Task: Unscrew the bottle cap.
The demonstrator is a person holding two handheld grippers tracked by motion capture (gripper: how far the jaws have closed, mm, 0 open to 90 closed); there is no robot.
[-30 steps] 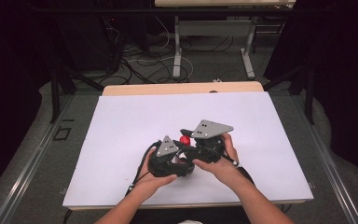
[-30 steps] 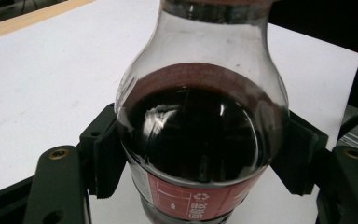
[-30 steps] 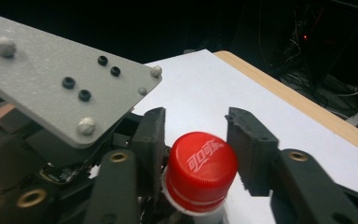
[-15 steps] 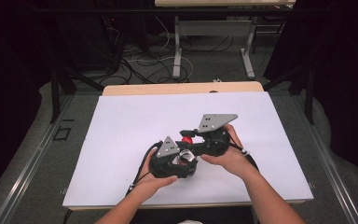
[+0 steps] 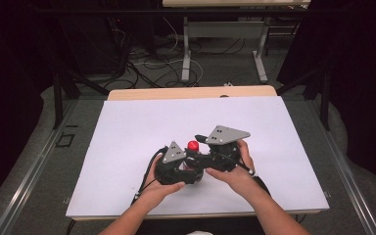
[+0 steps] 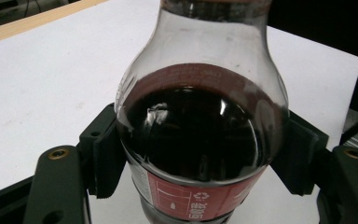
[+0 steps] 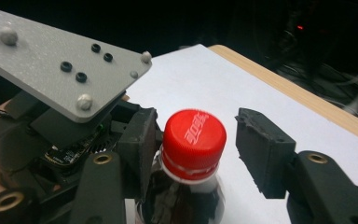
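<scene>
A clear bottle [image 6: 200,140] of dark cola with a red label stands upright on the white table [image 5: 127,137]. My left gripper [image 6: 200,158] is shut on its body, one ribbed pad [image 6: 105,158] pressing each side. The red screw cap [image 7: 194,137] sits between the jaws of my right gripper [image 7: 200,144]. Those jaws have just been opening: the far pad [image 7: 261,149] stands clear of the cap and the near one is close beside it. In the high view both grippers meet around the cap [image 5: 192,145] at the table's front middle.
The left gripper's grey plate [image 7: 60,60] hangs close over the cap's left side. A wooden strip [image 5: 191,92] edges the table's far side, with cables and desk legs on the floor beyond. White table surface spreads to both sides of the hands.
The right gripper's plate has shifted slightly up and to the right over the bottle. The left hand and the bottle have stayed where they were.
</scene>
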